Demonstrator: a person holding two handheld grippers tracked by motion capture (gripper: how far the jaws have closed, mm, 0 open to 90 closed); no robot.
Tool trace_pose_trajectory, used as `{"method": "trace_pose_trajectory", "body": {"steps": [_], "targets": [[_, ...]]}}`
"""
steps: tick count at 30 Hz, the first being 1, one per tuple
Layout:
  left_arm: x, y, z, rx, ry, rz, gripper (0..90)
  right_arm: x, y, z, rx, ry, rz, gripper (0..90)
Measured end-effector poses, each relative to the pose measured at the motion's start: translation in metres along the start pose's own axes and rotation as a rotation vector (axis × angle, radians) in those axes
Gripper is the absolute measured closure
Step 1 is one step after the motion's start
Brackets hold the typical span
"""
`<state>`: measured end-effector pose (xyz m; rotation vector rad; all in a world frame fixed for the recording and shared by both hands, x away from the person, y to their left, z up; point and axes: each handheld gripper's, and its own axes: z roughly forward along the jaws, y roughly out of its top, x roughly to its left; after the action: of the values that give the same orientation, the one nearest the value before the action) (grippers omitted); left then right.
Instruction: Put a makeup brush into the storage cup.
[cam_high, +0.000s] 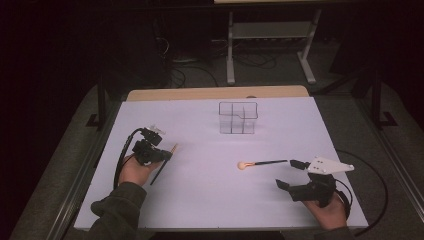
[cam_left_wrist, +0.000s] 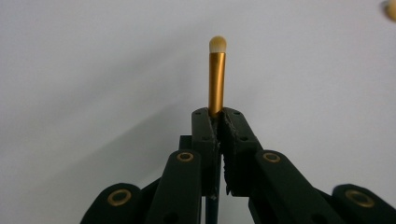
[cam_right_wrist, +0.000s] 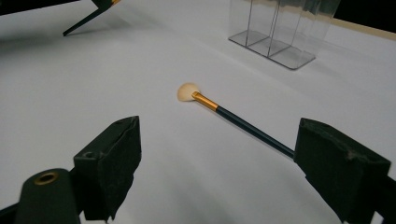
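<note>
My left gripper (cam_high: 159, 153) is shut on a thin small brush (cam_high: 173, 148) at the table's left. In the left gripper view the jaws (cam_left_wrist: 220, 116) pinch it by its gold ferrule (cam_left_wrist: 216, 79), and the pale tip sticks out past them over the white surface. A second, larger brush (cam_high: 262, 163) with a cream head and dark handle lies flat near the middle right. My right gripper (cam_high: 291, 174) stands open just right of that handle's end. In the right gripper view the larger brush (cam_right_wrist: 233, 119) lies between and ahead of the wide-apart pads (cam_right_wrist: 114, 161), untouched.
A clear plastic organizer (cam_high: 238, 118) with several compartments stands upright at the back centre of the white table (cam_high: 210, 200); it also shows as the organizer (cam_right_wrist: 280, 32) beyond the brush. Cables trail from both grippers. A metal stand's legs rise behind the table.
</note>
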<state>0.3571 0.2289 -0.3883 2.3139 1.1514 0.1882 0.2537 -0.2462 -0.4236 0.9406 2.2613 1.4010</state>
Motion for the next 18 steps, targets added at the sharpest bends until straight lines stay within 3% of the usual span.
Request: {"method": "trace_pose_trajectory", "body": {"steps": [4, 18], "targets": [[-0.0010, 0.0008, 0.0008, 0.007, -0.010, 0.028, 84.5, 0.0002, 0.0002, 0.0009, 0.000, 0.001, -0.007, 14.1], [-0.0003, -0.0003, -0.0083, -0.020, -0.035, 0.023, 84.6, 0.0000, 0.0000, 0.0005, 0.001, 0.001, -0.005, 14.1]]}}
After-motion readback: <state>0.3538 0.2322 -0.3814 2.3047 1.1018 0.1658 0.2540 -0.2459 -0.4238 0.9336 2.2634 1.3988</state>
